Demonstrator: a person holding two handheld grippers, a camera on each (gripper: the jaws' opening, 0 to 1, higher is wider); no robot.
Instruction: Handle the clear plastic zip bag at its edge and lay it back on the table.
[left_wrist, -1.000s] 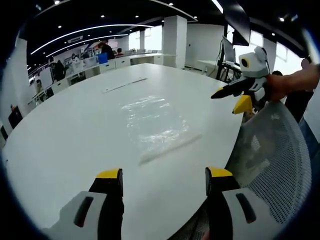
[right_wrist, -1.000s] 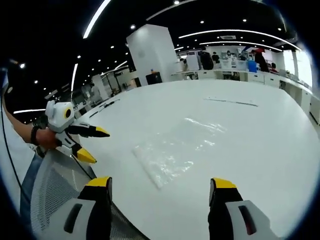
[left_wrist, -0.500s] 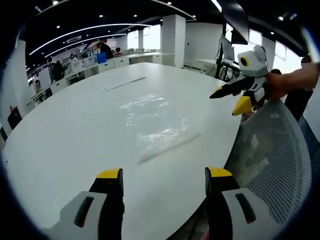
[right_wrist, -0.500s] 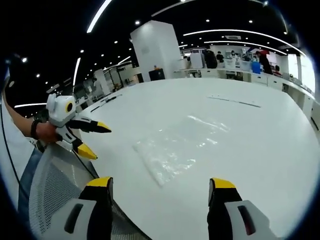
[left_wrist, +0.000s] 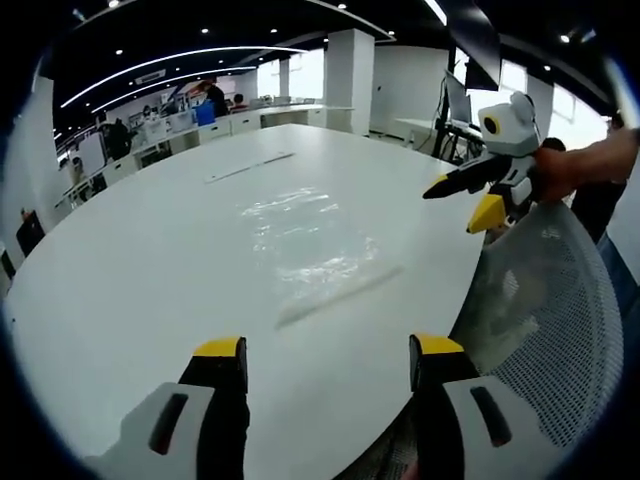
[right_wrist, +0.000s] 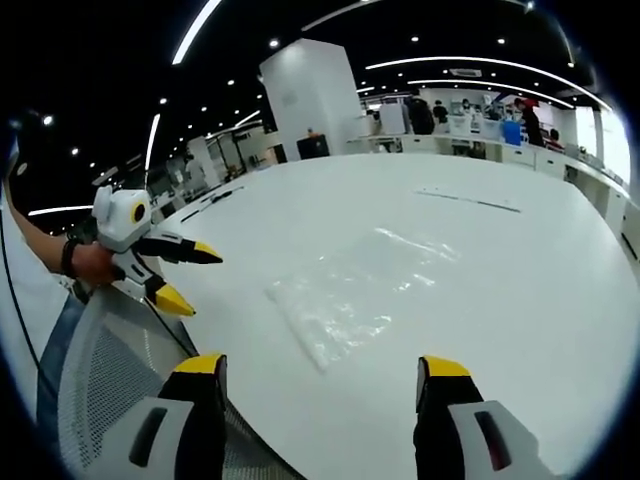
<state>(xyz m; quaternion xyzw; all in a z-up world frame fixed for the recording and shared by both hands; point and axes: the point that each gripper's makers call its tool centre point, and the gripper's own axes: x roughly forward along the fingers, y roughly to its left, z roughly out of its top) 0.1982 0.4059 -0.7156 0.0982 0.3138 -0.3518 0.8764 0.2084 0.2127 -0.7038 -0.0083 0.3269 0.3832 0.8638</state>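
A clear plastic zip bag (left_wrist: 310, 250) lies flat on the white table (left_wrist: 150, 260), its zip strip turned toward the near edge. In the right gripper view the same bag (right_wrist: 355, 290) rests mid-table. My left gripper (left_wrist: 328, 350) stands open above the table's near edge, short of the bag, and also appears at the left of the right gripper view (right_wrist: 185, 275), held by a hand. My right gripper (right_wrist: 320, 368) is open too, nothing between its jaws; it appears at the right of the left gripper view (left_wrist: 465, 197), beyond the table's rim.
A grey mesh chair back (left_wrist: 550, 320) stands by the table's near edge, also seen as the chair back (right_wrist: 110, 380). A thin strip (left_wrist: 248, 168) lies farther along the table. Desks, people and a white pillar (right_wrist: 305, 105) fill the office behind.
Nothing of note has moved; both views sway only slightly with the hands. The bag lies still and both grippers stay open.
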